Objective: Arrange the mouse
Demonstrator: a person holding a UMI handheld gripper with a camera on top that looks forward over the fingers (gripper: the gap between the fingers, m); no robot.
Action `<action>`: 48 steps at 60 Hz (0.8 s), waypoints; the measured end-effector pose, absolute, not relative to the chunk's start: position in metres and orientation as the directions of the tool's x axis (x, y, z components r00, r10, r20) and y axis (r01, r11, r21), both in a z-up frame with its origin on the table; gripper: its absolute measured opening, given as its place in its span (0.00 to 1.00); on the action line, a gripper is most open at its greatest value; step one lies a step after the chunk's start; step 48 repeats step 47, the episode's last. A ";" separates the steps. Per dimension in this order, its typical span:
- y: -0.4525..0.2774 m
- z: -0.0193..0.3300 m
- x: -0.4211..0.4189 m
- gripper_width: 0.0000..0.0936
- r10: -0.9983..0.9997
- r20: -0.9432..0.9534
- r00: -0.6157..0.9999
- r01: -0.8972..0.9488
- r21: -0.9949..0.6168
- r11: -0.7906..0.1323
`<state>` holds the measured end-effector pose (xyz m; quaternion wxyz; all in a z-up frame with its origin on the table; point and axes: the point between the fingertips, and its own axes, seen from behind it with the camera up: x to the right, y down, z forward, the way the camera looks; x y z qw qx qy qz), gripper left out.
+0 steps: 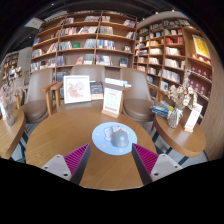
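A small grey mouse (120, 139) rests on a round light-blue mouse mat (103, 140) on the wooden round table (60, 128). Something small and white (109, 130) lies on the mat beside the mouse. My gripper (110, 160) is held above the table's near part, short of the mat. Its two fingers with magenta pads (76, 156) stand wide apart and hold nothing. The mouse lies just ahead of the fingers, slightly toward the right one.
Standing display cards (112, 101) and a framed picture (77, 89) stand at the table's far side. Wooden chairs (52, 96) surround the table. Bookshelves (90, 42) line the walls behind. A side counter (180, 132) with small items runs on the right.
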<state>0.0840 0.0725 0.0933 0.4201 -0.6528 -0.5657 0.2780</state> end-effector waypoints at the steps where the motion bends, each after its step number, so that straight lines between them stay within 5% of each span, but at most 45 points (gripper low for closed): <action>1: 0.068 0.094 0.092 0.91 0.973 0.106 0.203 0.504 -0.863 -0.012; 19: 0.004 0.091 0.210 0.91 0.989 0.055 0.137 0.516 -0.856 -0.023; 48: -0.009 0.086 0.242 0.91 0.987 0.118 0.107 0.515 -0.856 0.047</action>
